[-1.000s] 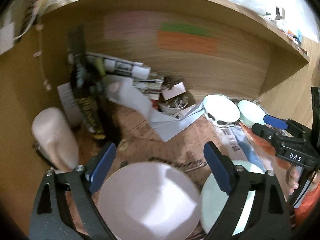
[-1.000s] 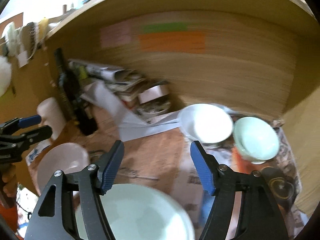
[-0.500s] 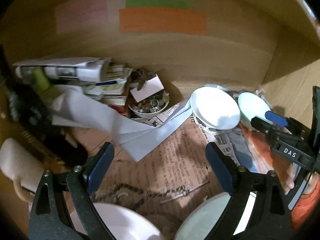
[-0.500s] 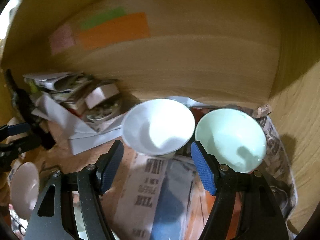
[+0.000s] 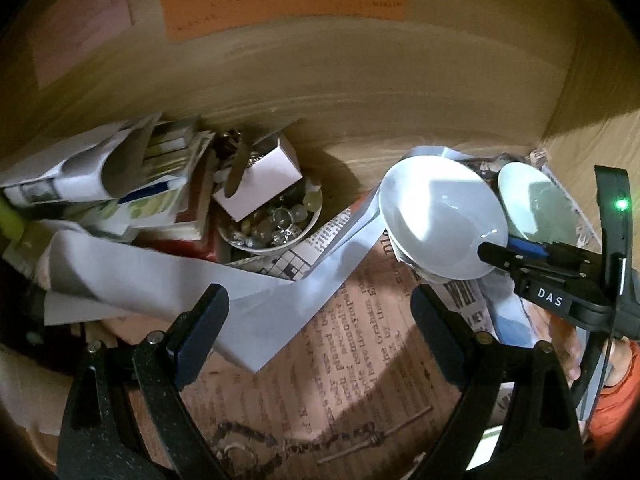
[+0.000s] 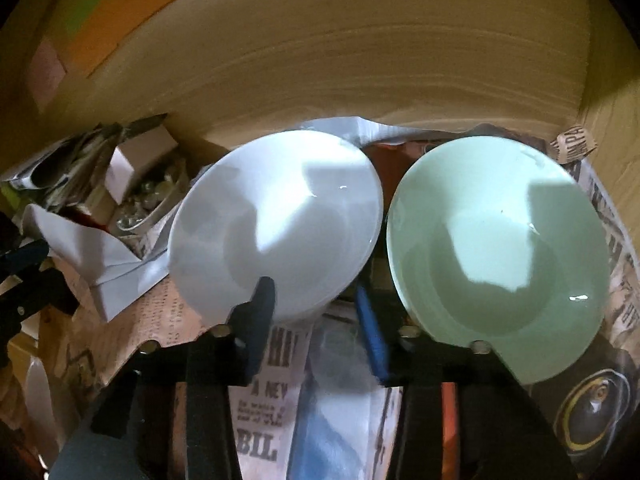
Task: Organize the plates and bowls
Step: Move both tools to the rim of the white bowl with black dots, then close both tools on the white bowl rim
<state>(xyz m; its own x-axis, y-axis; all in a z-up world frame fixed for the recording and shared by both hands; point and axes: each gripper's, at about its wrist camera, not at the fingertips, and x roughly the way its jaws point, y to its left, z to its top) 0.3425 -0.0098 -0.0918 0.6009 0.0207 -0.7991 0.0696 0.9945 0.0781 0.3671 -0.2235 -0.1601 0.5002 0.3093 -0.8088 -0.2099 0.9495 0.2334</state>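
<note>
While its jaws are closing, the right gripper [image 6: 316, 312] is set astride the near rim of the white bowl [image 6: 276, 220].

One finger is seen inside the bowl, the other outside; whether the pads press cannot be told. The green bowl [image 6: 496, 248] is placed just beside it on newspaper [image 5: 360, 360]. The left gripper [image 5: 316, 336] is held open and empty.

White letters "DAS" stand on a label on the black right gripper [image 5: 516, 249], seen from the left wrist. On the newspaper [image 6: 260, 400] beneath the bowls, bold print fragments read "A NEV" and "BIL"; its smaller print is unreadable
</note>
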